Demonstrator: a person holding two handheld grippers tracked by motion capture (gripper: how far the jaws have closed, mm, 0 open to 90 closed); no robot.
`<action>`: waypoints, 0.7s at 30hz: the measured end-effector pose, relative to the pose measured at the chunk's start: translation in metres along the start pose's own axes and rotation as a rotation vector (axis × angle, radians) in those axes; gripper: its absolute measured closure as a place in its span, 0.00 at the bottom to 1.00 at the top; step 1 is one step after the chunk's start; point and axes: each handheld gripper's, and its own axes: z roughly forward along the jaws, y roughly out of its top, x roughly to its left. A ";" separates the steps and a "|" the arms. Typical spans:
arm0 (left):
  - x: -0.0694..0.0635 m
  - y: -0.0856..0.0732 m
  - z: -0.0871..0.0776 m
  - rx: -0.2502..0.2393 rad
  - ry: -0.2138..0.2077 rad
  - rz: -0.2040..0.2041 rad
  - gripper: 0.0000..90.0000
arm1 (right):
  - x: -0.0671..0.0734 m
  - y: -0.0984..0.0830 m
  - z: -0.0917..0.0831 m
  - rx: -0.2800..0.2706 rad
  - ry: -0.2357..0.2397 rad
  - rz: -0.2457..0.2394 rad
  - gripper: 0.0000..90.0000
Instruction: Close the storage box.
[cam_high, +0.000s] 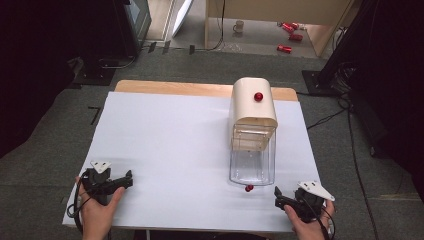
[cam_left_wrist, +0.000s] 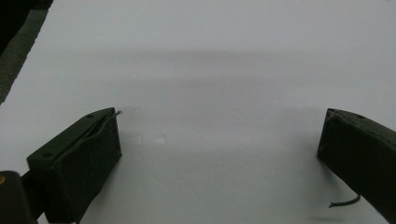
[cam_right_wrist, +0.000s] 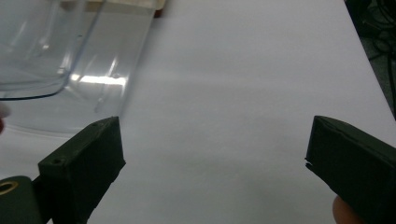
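Near my right hand-held gripper (cam_high: 278, 196), jaws apart, the clear container (cam_high: 252, 160) lies just ahead-left; left hand-held gripper (cam_high: 127, 178) also apart, farther.

white table (cam_high: 165, 150), cream box (cam_high: 252, 102), red knob (cam_high: 258, 96), black tongs (cam_high: 129, 179)

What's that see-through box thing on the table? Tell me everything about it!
The see-through box looks like a clear plastic drawer pulled out toward the person from a cream, round-topped case. It has rounded corners and looks empty. A small red knob sits at its front, and another red knob sits on the case's top. It rests on the white table, right of the middle. The right hand-held gripper is close to its front corner, open, not touching it.
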 end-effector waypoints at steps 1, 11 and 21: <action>0.000 0.000 0.000 0.000 0.000 0.000 0.00 | 0.004 0.000 -0.003 -0.006 0.006 -0.009 0.05; 0.000 0.000 0.000 -0.001 0.000 0.000 0.00 | 0.033 0.001 -0.023 -0.046 0.062 -0.041 0.15; 0.000 0.000 0.000 -0.001 0.000 0.001 0.00 | 0.056 0.000 -0.028 -0.058 0.102 -0.059 0.24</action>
